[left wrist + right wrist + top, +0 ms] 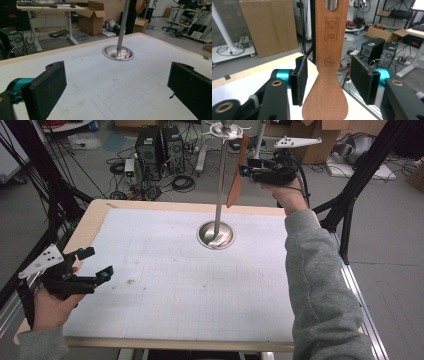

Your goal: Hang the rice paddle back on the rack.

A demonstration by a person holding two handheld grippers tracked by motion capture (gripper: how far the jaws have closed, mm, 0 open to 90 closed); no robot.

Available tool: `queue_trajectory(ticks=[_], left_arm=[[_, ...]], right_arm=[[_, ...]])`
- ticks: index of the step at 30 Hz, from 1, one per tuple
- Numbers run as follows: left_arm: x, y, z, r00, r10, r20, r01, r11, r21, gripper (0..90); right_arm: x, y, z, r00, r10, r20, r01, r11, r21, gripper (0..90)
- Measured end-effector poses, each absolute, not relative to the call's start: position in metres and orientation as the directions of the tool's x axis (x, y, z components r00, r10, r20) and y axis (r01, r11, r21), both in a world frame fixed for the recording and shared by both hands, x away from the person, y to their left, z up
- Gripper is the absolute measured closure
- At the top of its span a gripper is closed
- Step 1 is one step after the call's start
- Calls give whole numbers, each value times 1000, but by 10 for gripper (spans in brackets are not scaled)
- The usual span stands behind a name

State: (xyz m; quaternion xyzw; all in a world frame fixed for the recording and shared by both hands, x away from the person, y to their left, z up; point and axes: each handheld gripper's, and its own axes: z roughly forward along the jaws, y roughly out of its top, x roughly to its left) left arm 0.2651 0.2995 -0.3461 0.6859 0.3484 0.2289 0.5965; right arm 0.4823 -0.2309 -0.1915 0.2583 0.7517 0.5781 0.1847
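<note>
The wooden spatula (329,75) hangs by its handle hole from a hook on the metal stand (218,195), near the table's (150,270) far edge. The right gripper (328,80) has its jaws apart on each side, not squeezing, so the hook holds it. The left gripper (95,265) waits wide open at the near left corner.

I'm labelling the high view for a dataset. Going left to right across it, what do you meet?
Left claw → metal stand → wooden spatula hanging from the stand → right claw, its jaws either side of the spatula → grey sleeve.
</note>
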Motion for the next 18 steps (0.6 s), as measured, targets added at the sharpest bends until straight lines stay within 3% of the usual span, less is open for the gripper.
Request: queue_trajectory(ticks=[10,18], left_arm=[[265,292,-344,666,741,-89,197,-60,979,26],[269,285,-344,678,730,-85,199,-71,978,26]], right_arm=[[473,-232,-200,-802,597,23,188,215,958,317],[465,-233,-205,-801,599,15,202,246,948,100]])
